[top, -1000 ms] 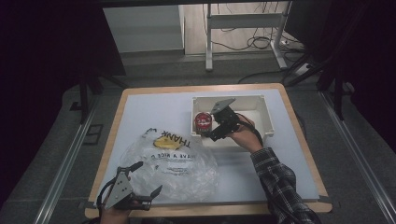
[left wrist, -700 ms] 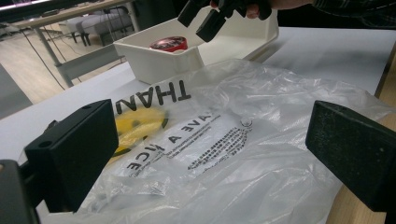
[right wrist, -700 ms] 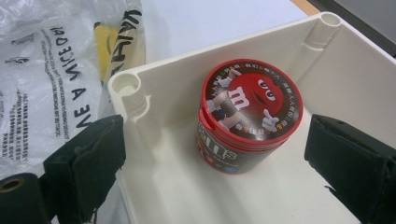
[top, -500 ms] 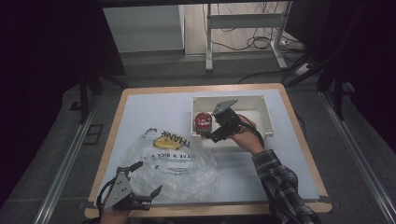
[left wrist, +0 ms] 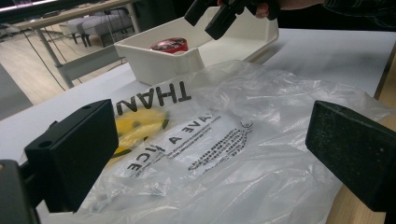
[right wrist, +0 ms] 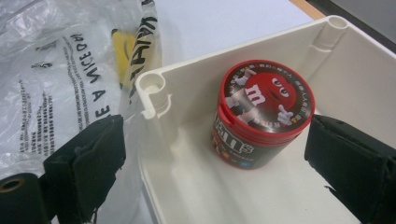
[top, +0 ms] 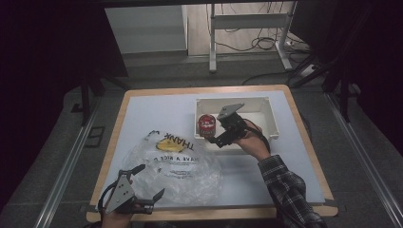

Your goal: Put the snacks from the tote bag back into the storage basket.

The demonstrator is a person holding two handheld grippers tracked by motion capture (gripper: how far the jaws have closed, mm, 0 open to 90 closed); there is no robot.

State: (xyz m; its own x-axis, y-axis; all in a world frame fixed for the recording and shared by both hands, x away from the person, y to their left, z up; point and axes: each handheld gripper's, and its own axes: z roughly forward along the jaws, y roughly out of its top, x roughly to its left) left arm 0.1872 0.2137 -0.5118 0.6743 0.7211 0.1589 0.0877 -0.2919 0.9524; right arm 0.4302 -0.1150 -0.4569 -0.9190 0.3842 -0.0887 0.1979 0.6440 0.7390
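A red round candy tub [top: 207, 125] [right wrist: 261, 107] stands upright in the left end of a white bin [top: 259, 100] [right wrist: 154, 86]. My right gripper [top: 215, 140] [right wrist: 217, 149] hovers at the bin's near left corner, open. One jaw is outside the bin wall, the other inside, and the tub stands just ahead between them, untouched. A crumpled clear plastic bag [top: 176, 164] [left wrist: 224, 116] with black print and a yellow face lies on the table's near left. My left gripper [top: 152, 180] [left wrist: 210, 149] rests at the bag's near edge, open, holding nothing.
The pale table [top: 157, 109] has a wooden rim, with dark floor and a metal rail beyond its left edge. The right part of the bin is bare. In the left gripper view the bin [left wrist: 159, 65] and the right gripper [left wrist: 212, 16] show beyond the bag.
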